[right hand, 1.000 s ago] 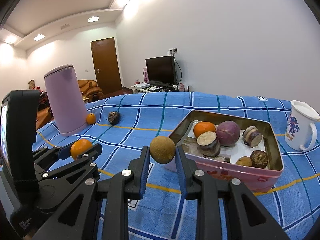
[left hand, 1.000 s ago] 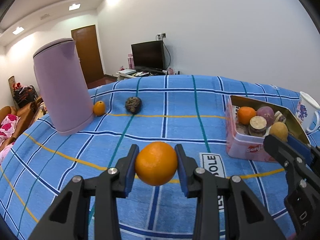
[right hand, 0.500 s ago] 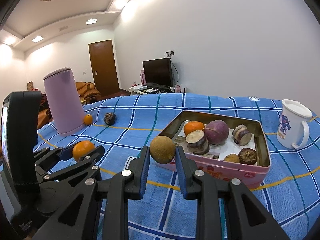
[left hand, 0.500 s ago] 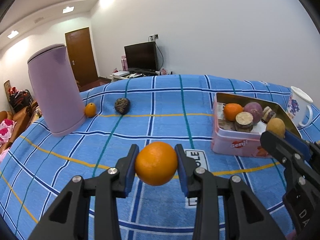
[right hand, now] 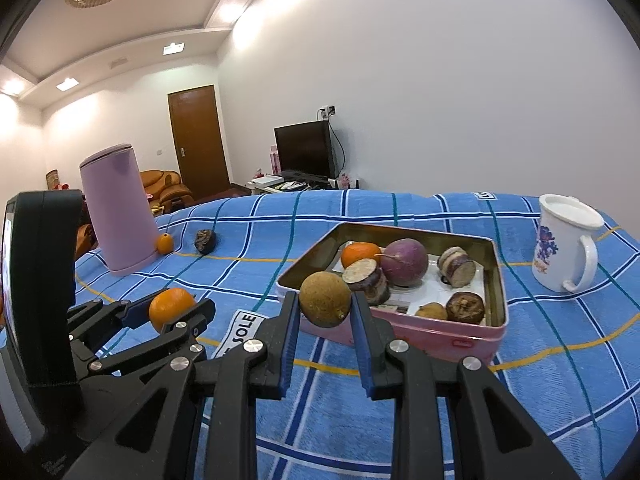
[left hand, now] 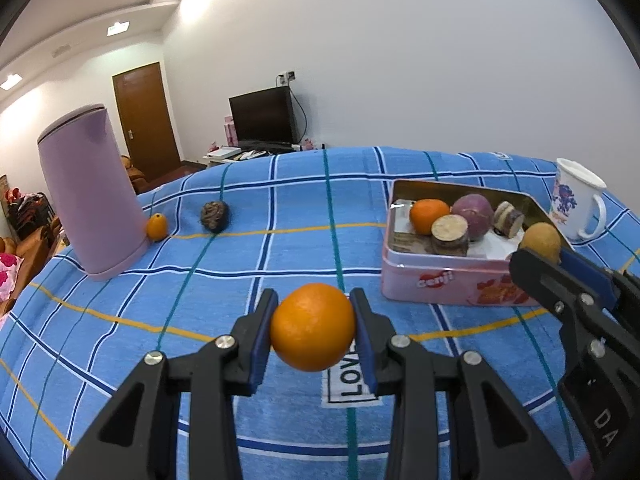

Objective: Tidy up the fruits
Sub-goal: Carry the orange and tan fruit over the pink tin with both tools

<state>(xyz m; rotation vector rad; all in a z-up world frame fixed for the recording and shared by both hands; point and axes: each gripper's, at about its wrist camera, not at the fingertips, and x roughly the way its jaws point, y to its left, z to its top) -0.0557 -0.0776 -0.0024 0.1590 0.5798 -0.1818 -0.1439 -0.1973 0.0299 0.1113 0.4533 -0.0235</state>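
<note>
Gripping a round orange fruit (left hand: pixel 313 327), the left gripper (left hand: pixel 313 330) hangs over the blue checked cloth (left hand: pixel 280 208). Right gripper (right hand: pixel 325 300) pinches a brownish-green round fruit (right hand: pixel 325 299) (near edge of the pink rectangular tin (right hand: pixel 460 344)).

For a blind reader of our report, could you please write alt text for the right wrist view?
The right gripper holds a brown fruit at the near corner of a pink tin of fruit on a blue checked cloth. To its left, the left gripper holds an orange; a mug stands right of the tin.
</note>
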